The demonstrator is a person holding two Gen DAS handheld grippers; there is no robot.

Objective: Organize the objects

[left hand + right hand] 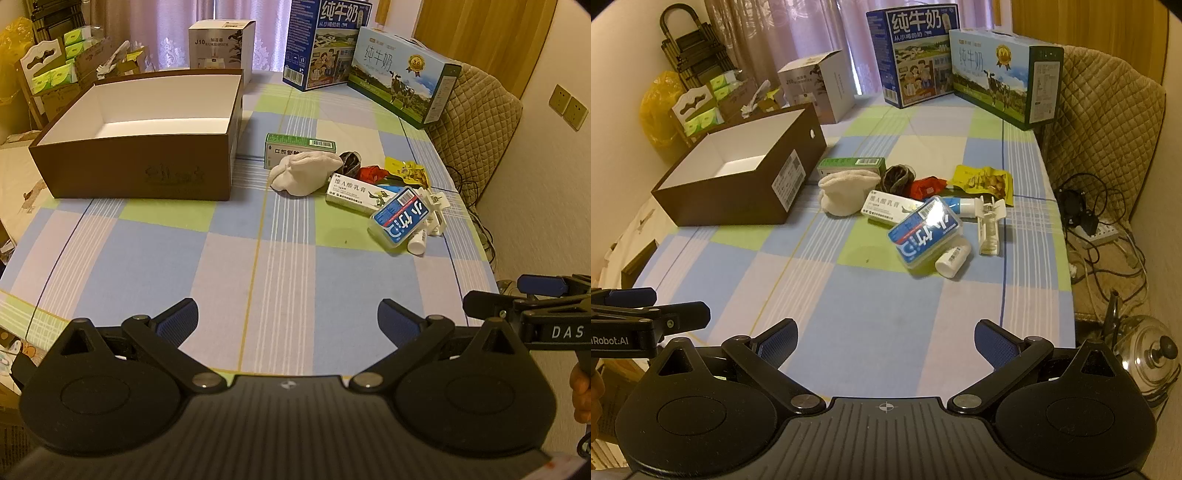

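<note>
**Sorting not yet begun: both grippers empty, clutter loose on the table**

The left gripper (288,321) hangs over the near part of the checked tablecloth (236,266), jaws spread wide, nothing between them. The right gripper (886,343) stands just beside it in the same condition: jaws wide, nothing held. Both tilt down toward the cloth, well short of any object. This reads as a ready stance before a first reach.

The brown box (140,173) sits open-topped on the left side of the table. Its white interior shows nothing inside as far as both views reach. It is the likely container for the loose things, judged from the task.

The loose things lie in 1 heap to the right of the box, apart from it:
- a green carton (299,143) at the back, nearest the box;
- a white cloth (303,173) resting against that carton;
- a white tube box (351,194) in front of the cloth;
- a blue case (925,232) tilted on top of neighbouring items;
- a small white bottle (953,260) partly under the case;
- a white plastic clip (988,229) at the right edge;
- a yellow snack packet (984,181) and a red wrapper (925,186) behind.

2 milk cartons (325,44) stand at the far end, clear of the heap.

Remark: the blue case lies uppermost and nearest the right gripper; lifting it may roll the bottle beneath.
</note>
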